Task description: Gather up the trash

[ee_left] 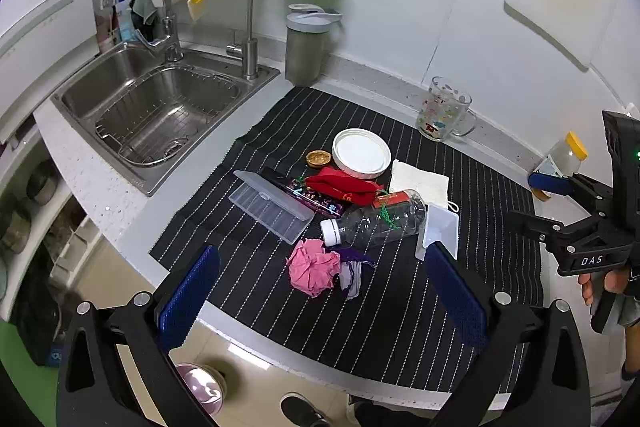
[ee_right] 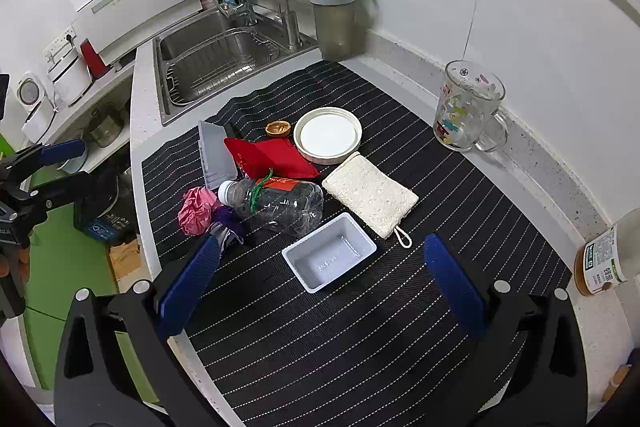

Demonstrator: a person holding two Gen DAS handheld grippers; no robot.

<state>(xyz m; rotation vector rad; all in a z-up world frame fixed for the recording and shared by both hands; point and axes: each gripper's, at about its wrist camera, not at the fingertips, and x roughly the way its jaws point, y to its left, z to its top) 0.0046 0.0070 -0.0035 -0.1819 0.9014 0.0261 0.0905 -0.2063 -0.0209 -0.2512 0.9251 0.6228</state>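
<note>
1. Both tongs stand spread wide with nothing between their blue pads: the left gripper [ee_left: 322, 291] hangs over the near edge of the black pinstriped mat [ee_left: 400, 327], and the right gripper [ee_right: 322, 279] hovers over the mat's near right part.
2. Trash lies heaped mid-mat, probably gathered there for picking: a crumpled pink paper wad [ee_left: 314, 267] touching a scrap of purple and white wrapper [ee_left: 352, 269], a clear plastic bottle with a white cap [ee_left: 376, 221] lying on its side, and a small white rectangular plastic tray [ee_right: 330, 253] just beside the bottle.
3. Behind these lie a red cloth pouch [ee_right: 270, 155], a round white lid [ee_right: 328, 135], a clear flat plastic case [ee_left: 270, 207] and a pale loofah sponge pad [ee_right: 370, 197]; which of them count as trash I cannot tell.
4. No bin is plainly identifiable on the counter; a dark container [ee_right: 106, 215] stands on the floor beyond the counter edge.
5. Each gripper tilts steeply down toward the heap. In the left view, the right gripper's handle sits at the far right, a hand [ee_left: 604, 287] wrapped around it.
6. As a judgement, collecting has not begun; the pink wad looks nearest for the left, the tray for the right.
</note>
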